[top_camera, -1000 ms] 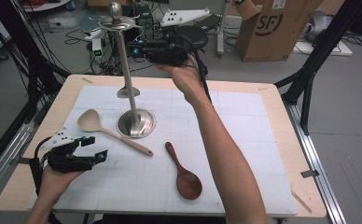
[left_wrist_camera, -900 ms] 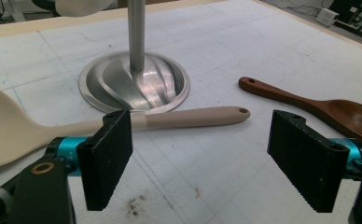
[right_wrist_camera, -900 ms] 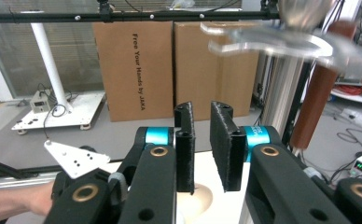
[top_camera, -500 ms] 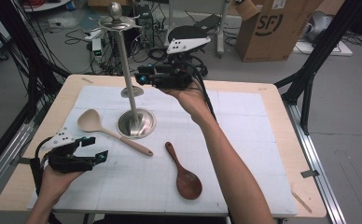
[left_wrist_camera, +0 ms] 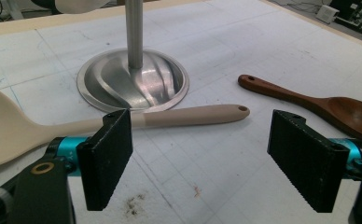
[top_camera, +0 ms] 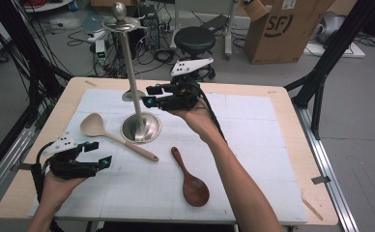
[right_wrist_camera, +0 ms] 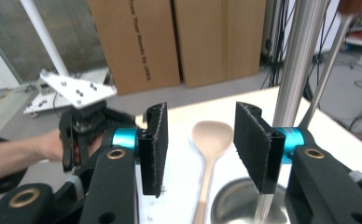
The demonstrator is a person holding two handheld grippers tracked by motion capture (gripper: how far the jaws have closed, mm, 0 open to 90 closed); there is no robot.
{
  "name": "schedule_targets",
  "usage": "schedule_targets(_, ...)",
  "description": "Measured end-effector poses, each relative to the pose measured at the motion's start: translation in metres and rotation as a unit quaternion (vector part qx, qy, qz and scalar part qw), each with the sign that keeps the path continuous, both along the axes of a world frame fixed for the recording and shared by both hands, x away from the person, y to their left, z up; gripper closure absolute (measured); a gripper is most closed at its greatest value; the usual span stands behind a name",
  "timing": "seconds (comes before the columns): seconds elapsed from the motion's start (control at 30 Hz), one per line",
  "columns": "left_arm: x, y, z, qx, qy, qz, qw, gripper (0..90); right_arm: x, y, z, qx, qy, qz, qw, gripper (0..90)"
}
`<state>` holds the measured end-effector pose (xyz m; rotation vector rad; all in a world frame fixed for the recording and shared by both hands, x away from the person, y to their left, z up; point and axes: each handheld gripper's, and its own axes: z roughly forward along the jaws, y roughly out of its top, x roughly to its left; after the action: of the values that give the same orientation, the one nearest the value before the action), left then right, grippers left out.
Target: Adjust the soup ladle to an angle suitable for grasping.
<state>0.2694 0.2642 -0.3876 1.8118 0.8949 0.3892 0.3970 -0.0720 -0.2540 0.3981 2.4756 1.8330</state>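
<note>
The right hand-held gripper has come down beside the metal stand, its empty jaws opening.

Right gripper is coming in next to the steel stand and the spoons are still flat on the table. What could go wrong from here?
1. The right gripper, jaws just opening and empty, hangs close beside the tall metal stand; a sideways bump could tip it.
2. The beige spoon lies touching the stand's base, so a toppling or sliding stand would shove it.
3. The left gripper, open, sits short of the beige handle; the dark wooden spoon lies nearby and could be knocked.
</note>
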Motion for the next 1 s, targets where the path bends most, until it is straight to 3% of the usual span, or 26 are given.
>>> schedule_targets(1.0,-0.001,-0.002,0.000,0.004,0.001,0.000,1.0000,22.6,-0.020,0.011,-0.094,-0.062,0.036,-0.009,0.9974,44.7)
